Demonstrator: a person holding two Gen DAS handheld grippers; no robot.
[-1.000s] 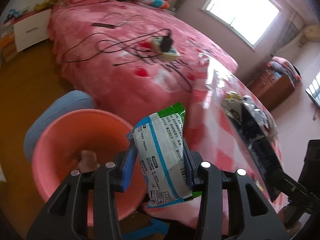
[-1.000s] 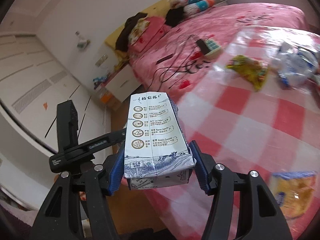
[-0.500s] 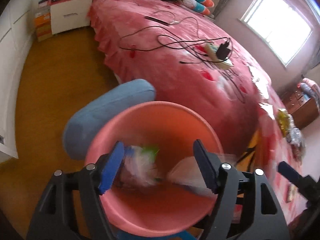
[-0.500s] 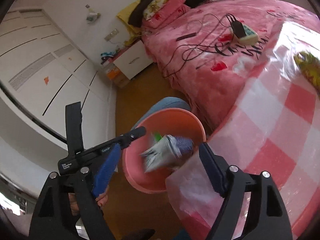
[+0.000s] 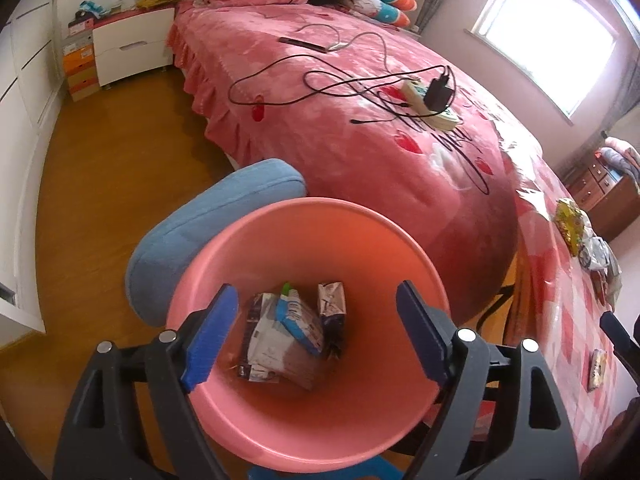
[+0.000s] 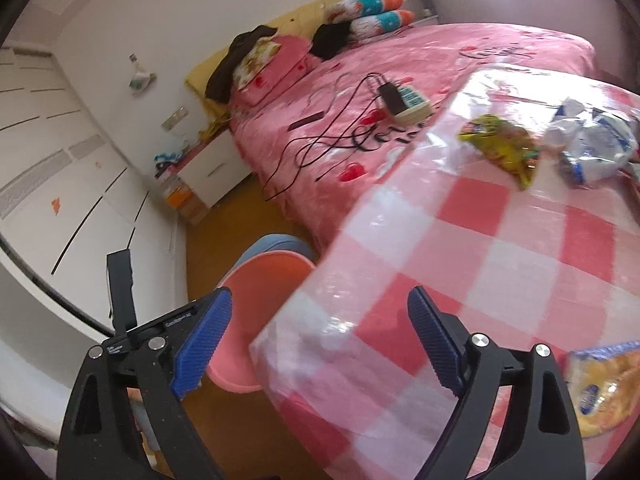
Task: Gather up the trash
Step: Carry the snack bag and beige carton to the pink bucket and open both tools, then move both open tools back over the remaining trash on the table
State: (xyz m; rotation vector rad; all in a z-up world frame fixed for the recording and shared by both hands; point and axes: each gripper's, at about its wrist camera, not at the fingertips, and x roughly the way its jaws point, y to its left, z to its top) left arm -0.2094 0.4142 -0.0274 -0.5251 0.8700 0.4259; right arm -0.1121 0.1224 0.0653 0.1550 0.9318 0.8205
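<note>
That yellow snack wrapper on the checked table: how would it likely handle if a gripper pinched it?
The yellow snack wrapper lies crumpled and flattened, so it is probably floppy and light. Its glossy film may slip between pads. Pushed, it would likely slide across the shiny table cover rather than roll.

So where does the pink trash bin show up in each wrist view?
Left wrist: pink bin fills the lower centre, trash inside, seen between the fingers.
Right wrist: pink bin lower left, partly hidden by the checkered table.
Shared landmark: the power strip on the bed.
</note>
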